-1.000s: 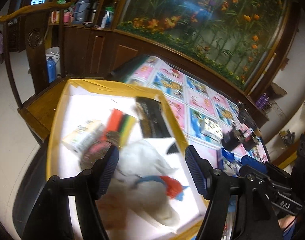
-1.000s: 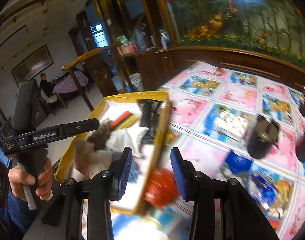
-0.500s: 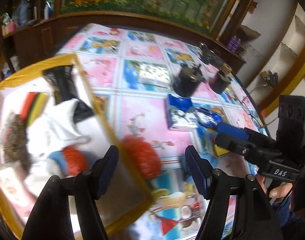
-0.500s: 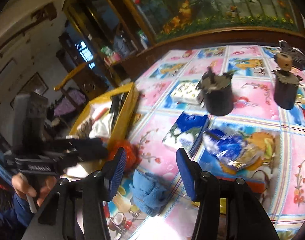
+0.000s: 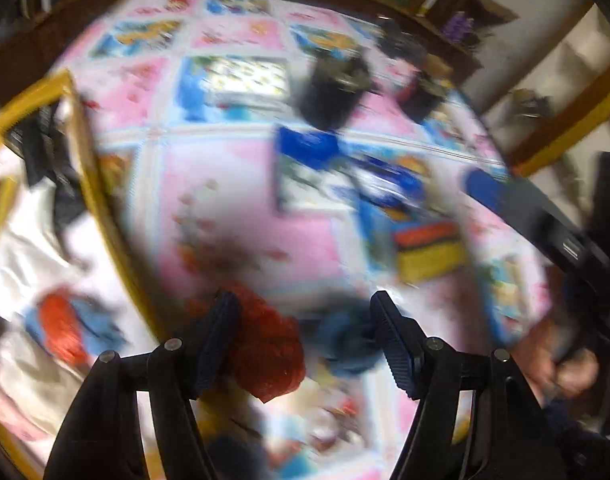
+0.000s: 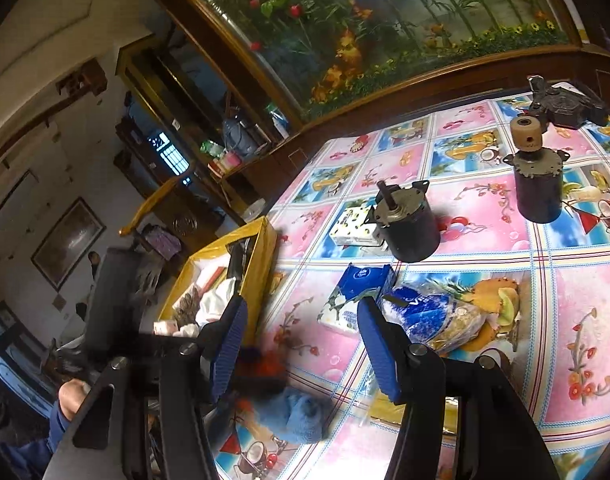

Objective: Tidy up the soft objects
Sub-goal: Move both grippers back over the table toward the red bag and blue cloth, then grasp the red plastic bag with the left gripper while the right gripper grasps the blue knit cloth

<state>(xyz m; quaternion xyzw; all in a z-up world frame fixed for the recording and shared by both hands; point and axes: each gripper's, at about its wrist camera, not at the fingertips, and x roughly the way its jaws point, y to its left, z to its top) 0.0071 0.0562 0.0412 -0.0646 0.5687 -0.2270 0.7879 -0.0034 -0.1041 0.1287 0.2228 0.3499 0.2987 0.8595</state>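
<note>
The tabletop (image 6: 505, 264), covered in a pink and blue patterned cloth, is carrying everything. At its left edge a yellow-rimmed box (image 6: 265, 256) is holding a white cloth (image 6: 215, 300) and other soft things. Two dark cylindrical motors (image 6: 409, 224) are standing farther back, with a blue tissue pack (image 6: 353, 292) and a blue plastic bag (image 6: 429, 316) nearer. A red mesh ball (image 5: 265, 344) is lying on the tabletop just outside the box, beside a blue towel (image 6: 301, 412). The left gripper (image 5: 305, 344) is hanging with its jaws apart over both, the ball against its left finger; the view is blurred. The right gripper (image 6: 301, 344) is opening, nothing clamped between its jaws.
</note>
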